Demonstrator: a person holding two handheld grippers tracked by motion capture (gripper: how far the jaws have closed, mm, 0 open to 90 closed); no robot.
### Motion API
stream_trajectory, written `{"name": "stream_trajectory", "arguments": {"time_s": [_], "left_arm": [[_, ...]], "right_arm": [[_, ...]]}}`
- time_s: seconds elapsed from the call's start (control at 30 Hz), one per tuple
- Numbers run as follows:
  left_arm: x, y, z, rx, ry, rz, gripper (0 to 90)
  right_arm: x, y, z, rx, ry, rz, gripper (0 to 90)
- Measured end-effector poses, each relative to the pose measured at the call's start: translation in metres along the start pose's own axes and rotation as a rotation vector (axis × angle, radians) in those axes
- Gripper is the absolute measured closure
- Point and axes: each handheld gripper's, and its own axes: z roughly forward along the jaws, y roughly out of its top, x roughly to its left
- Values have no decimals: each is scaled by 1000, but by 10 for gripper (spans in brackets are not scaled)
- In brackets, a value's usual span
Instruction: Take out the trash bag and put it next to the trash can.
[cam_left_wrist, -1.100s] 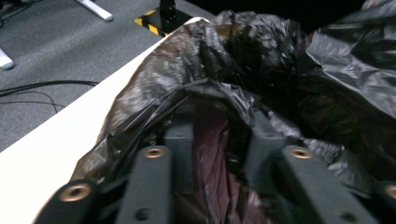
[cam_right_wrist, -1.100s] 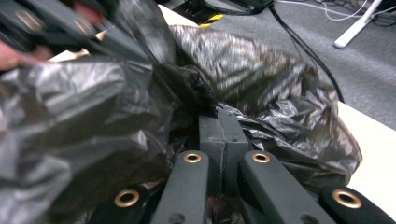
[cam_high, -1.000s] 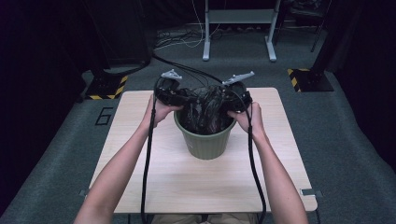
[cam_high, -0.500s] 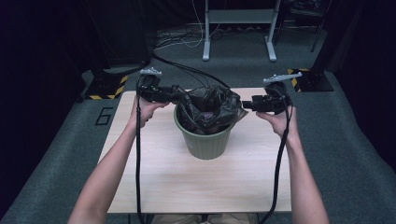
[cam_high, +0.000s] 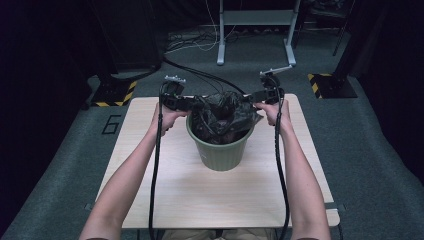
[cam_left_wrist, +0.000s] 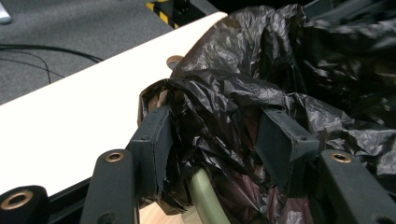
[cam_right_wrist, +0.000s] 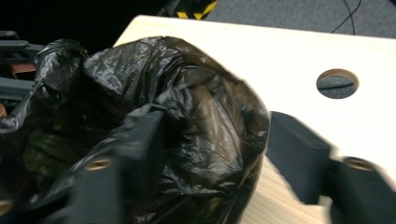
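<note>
A green bin (cam_high: 220, 155) stands at the middle of the wooden table (cam_high: 220, 205), with a crumpled black bag (cam_high: 222, 112) in its mouth. My left gripper (cam_high: 192, 102) is at the bin's left rim. In the left gripper view its jaws (cam_left_wrist: 217, 135) have just been closing and stand apart, with bag film (cam_left_wrist: 219, 93) and the green rim (cam_left_wrist: 205, 196) between them, not squeezed. My right gripper (cam_high: 252, 97) is at the right rim. Its jaws (cam_right_wrist: 217, 130) have just been opening: one sits under the bag (cam_right_wrist: 187, 107), the other is free over the table.
A round hole (cam_right_wrist: 337, 83) pierces the tabletop near the bin. On the floor behind the table are a metal stand (cam_high: 255, 30), cables, and yellow-black striped bases at the left (cam_high: 112, 92) and right (cam_high: 330, 82). Each gripper's cable trails along a forearm.
From close together over the bin, both hands swung wide apart and stretched the bag. They have now come back in to the bin's rim, slightly lower. The right jaws opened.
</note>
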Motion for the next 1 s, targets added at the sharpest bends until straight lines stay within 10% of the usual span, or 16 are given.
{"name": "stream_trajectory", "arguments": {"time_s": [0.27, 0.47, 1.0], "left_arm": [[-4, 1, 4, -49, 88, -14, 729], [-10, 4, 1, -112, 100, 8, 867], [-60, 50, -29, -268, -97, 156, 846]], "right_arm": [[20, 3, 0, -43, -67, -63, 867], [40, 6, -23, -125, -68, -144, 900], [104, 29, -68, -230, -63, -296, 900]]}}
